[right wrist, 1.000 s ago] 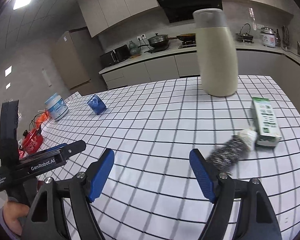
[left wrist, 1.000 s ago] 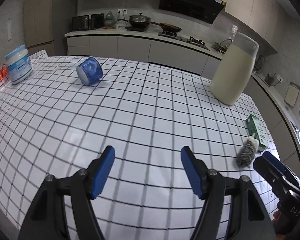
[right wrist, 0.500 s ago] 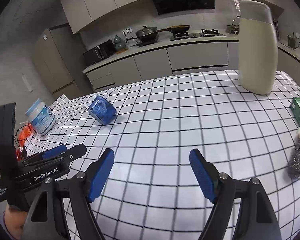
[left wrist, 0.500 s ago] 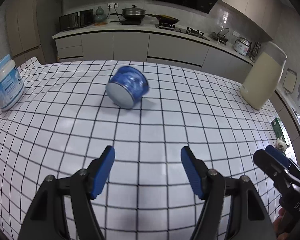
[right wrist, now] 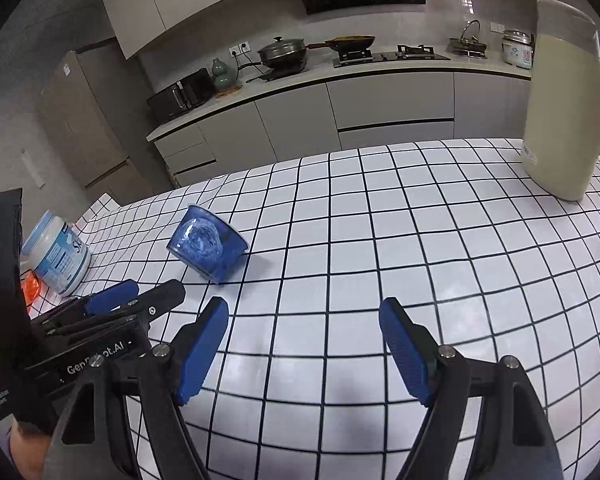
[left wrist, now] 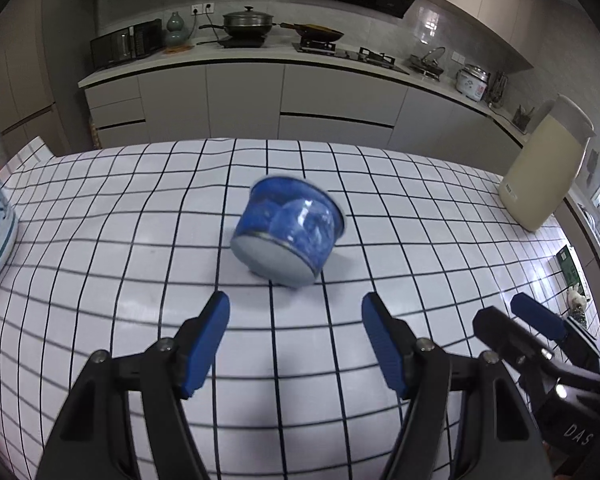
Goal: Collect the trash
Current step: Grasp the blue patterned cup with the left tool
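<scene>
A blue plastic cup (left wrist: 288, 232) lies tipped on its side on the white checked table (left wrist: 100, 240). My left gripper (left wrist: 296, 312) is open and empty, with the cup just ahead of its fingertips and apart from them. The cup also shows in the right wrist view (right wrist: 206, 243), far to the left. My right gripper (right wrist: 304, 320) is open and empty above bare table. The left gripper appears in the right wrist view (right wrist: 140, 296) at lower left, pointing at the cup.
A tall cream bin (left wrist: 544, 172) stands at the table's far right; it also shows in the right wrist view (right wrist: 564, 100). A white and blue tub (right wrist: 56, 256) stands at the left edge. A green carton (left wrist: 568, 264) lies at the right edge.
Both grippers have moved left and forward toward the blue cup, which now looms larger and centred before the left gripper. The steel scrubber and carton have slid out of the right view.
</scene>
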Demonstrator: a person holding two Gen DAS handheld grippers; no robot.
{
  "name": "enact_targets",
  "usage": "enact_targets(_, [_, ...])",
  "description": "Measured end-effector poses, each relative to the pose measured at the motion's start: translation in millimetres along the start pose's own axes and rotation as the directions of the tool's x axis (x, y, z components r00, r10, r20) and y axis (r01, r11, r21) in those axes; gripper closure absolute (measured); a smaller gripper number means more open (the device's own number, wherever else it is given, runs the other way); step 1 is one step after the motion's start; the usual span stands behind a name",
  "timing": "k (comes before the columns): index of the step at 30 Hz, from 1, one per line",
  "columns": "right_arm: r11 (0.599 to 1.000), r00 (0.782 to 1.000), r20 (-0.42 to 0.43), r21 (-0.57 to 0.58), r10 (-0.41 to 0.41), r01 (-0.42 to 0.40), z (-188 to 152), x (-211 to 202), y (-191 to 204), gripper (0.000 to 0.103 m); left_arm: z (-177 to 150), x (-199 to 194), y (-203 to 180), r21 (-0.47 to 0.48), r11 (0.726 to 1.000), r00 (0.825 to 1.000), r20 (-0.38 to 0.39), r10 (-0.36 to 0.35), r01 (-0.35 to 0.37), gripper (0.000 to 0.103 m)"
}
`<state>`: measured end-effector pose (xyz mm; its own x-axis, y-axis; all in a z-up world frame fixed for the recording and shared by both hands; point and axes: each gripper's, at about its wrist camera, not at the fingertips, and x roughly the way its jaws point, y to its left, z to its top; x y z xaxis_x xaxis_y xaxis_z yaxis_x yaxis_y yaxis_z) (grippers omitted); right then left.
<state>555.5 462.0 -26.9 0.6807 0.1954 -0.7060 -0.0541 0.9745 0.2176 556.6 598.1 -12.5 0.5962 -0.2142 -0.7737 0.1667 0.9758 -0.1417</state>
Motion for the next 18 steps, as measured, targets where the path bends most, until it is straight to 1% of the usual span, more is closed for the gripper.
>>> enact_targets(3, [1.0,1.0,-0.003,0.003,-0.007,0.007,4.1,9.1,3.2,0.024,10.0,11.9,-0.9,0.045,0.999,1.0,-0.018,-0.009,0.01,0.033])
enact_targets(5, [1.0,1.0,-0.009,0.006,-0.011,0.011,6.4,14.1,3.4,0.024,15.9,17.5,-1.8,0.065,0.998,1.0,-0.02,0.006,-0.005,0.033])
enact_targets(10, [1.0,1.0,-0.009,0.021,-0.021,0.021,11.5,22.3,0.8,0.024,25.0,27.0,-1.5,0.111,0.994,1.0,-0.027,0.008,-0.005,0.033])
enact_targets(13, [1.0,1.0,-0.009,0.019,-0.025,0.025,13.1,26.9,0.1,0.024,27.3,34.1,3.8,0.115,0.993,0.999,-0.036,0.011,-0.007,0.033])
enact_targets(18, [0.999,0.999,-0.019,0.023,-0.027,0.027,11.5,35.0,-0.1,0.024,30.7,43.2,8.4,0.119,0.993,0.998,-0.053,-0.018,0.024,0.032])
